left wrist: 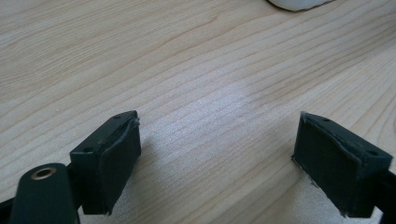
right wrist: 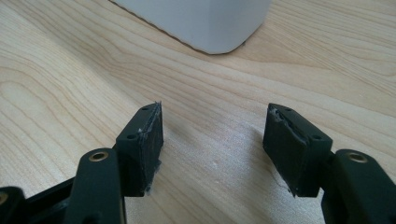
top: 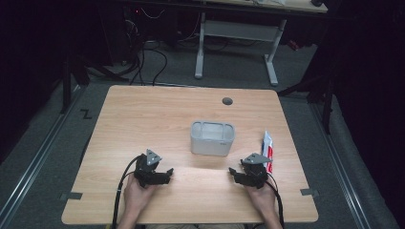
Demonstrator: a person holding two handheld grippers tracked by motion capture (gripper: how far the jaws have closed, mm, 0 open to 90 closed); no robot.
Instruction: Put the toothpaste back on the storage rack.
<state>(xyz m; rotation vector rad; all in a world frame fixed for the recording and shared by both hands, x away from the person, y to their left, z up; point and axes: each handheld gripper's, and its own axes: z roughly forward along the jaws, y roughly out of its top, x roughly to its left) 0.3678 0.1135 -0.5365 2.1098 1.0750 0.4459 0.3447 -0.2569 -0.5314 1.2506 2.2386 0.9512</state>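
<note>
Tube (top: pixel 267 149), white and red, lies flat at the table's right edge, just beside the right gripper (top: pixel 237 174) and right of the grey bin (top: pixel 212 139) at mid-table. Both grippers rest low on the wood, jaws wide and empty; the left gripper (top: pixel 165 174) sits well apart from the tube. Judged stage: start, before any grasp. The next move likely calls for the right gripper to turn toward the tube and close across its width. Table (top: pixel 143 114): pale wood grain, cable hole (top: pixel 227 101) at the far edge. Beyond: dark room, grey floor, a second desk's white legs (top: pixel 272 64), loose cables.
</note>
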